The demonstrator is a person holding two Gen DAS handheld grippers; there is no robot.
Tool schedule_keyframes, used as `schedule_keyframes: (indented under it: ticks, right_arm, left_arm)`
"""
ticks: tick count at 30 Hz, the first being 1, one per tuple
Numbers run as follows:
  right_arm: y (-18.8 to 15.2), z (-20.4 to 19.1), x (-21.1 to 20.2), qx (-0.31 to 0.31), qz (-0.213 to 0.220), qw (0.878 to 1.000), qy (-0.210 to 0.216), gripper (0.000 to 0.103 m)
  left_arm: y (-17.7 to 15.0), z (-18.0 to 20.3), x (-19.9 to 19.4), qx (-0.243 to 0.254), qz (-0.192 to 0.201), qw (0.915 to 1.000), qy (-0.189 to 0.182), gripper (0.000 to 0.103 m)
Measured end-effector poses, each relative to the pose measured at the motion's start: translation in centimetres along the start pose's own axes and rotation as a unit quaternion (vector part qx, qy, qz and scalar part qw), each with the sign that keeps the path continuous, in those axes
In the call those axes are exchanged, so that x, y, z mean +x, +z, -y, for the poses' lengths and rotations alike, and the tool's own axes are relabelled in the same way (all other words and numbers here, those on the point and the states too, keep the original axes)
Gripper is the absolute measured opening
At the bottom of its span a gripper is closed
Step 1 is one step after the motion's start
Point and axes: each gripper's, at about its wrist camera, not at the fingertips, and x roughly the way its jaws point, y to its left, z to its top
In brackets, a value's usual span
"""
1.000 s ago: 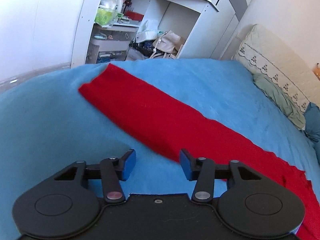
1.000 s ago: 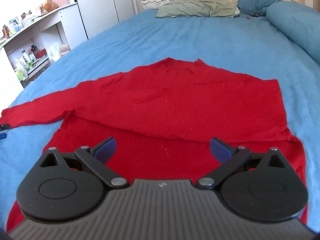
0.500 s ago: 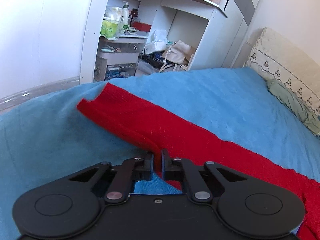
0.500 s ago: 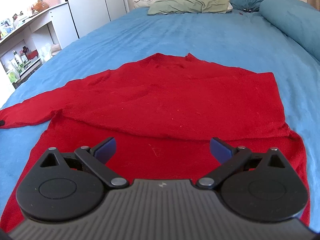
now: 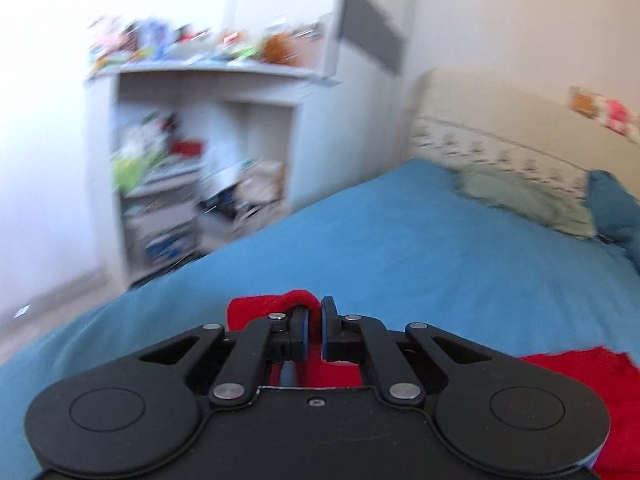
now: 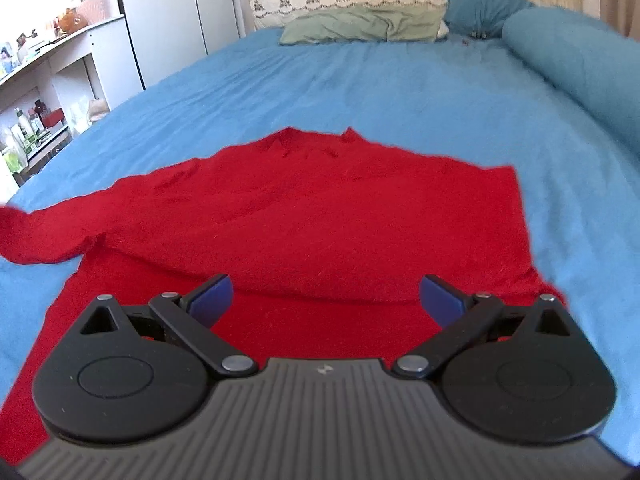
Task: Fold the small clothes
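Note:
A red long-sleeved sweater (image 6: 320, 216) lies flat on the blue bed (image 6: 400, 92), its right sleeve folded across the body. My left gripper (image 5: 314, 322) is shut on the left sleeve (image 5: 280, 306) and holds its end lifted off the bed; the sleeve end also shows at the left edge of the right wrist view (image 6: 16, 228). My right gripper (image 6: 326, 296) is open and empty, hovering over the sweater's lower hem.
White shelves (image 5: 192, 152) full of small items stand past the bed's left side. Pillows (image 6: 360, 20) and a rolled blue blanket (image 6: 580, 68) lie at the head and right side of the bed.
My left gripper closed on the red sleeve and has lifted it, swinging the view upward. The sleeve end in the right wrist view has risen and pulled inward.

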Motion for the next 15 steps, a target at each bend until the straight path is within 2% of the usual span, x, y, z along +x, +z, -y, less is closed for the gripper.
schedule_keyframes:
  ticks: [3,6,8,10,11,15]
  right_arm:
    - [0.6,1.1,-0.8,0.014,0.012,1.0,0.004,0.103]
    - [1.0,2.4,-1.7,0.023,0.025,0.999,0.003,0.103]
    - [1.1,3.4,-2.1,0.03,0.029,0.999,0.001,0.103]
    - [1.0,4.4,-2.4,0.039,0.03,0.999,-0.002,0.103]
    - [0.8,5.0,-2.5,0.044,0.031,0.999,-0.006,0.103]
    - [-0.2,7.2,-2.4,0.08,0.025,0.996,-0.015,0.103]
  left_arm:
    - [0.8,6.2,-0.5,0.033,0.012,0.9978,-0.056,0.006]
    - [0.3,13.4,-1.3,0.07,0.011,0.9893,-0.127,0.006]
    - [-0.9,18.1,-1.5,0.087,-0.004,0.981,-0.173,0.005]
    - [-3.0,22.3,-1.3,0.087,-0.033,0.9717,-0.217,0.005]
    - [-4.5,24.3,-0.9,0.09,-0.059,0.9648,-0.24,0.005]
    - [-10.3,29.3,0.8,0.124,-0.129,0.9515,-0.25,0.005]
